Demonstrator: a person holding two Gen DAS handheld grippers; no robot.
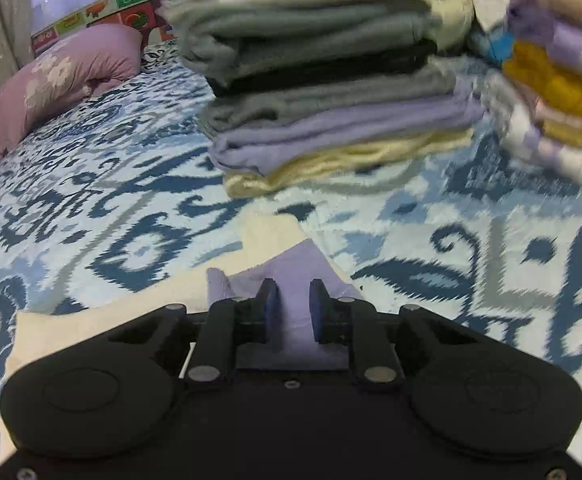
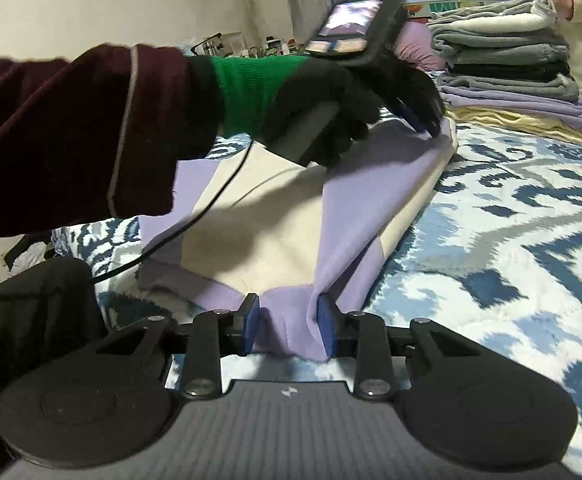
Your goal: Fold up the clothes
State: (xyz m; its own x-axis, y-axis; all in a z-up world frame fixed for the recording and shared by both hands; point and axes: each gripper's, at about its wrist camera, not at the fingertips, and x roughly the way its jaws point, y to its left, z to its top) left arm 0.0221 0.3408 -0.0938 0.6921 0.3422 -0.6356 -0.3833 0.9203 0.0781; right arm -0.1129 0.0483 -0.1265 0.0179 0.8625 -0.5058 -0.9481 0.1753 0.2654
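Fabric, soft lavender and cream, is the garment (image 2: 275, 216) lying flat on the blue-patterned bedspread (image 2: 511, 240). A gloved hand (image 2: 323, 96) angles the left gripper (image 1: 294, 306) down, clamped on the far edge; the right gripper (image 2: 289, 330) is clamped on the bunched near edge. Folded clothes (image 2: 507, 68) are stacked beyond.

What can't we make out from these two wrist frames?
- Garment type: right wrist view, sleeve and gloved hand cover its far part.
- Left gripper grip: left wrist view, purple cloth between the pads; contact unclear.
- Second pile: left wrist view, blurred, cut by the right edge.
- Folded stack: blurred, item count unclear.
- Shelf clutter: right wrist view, too small.
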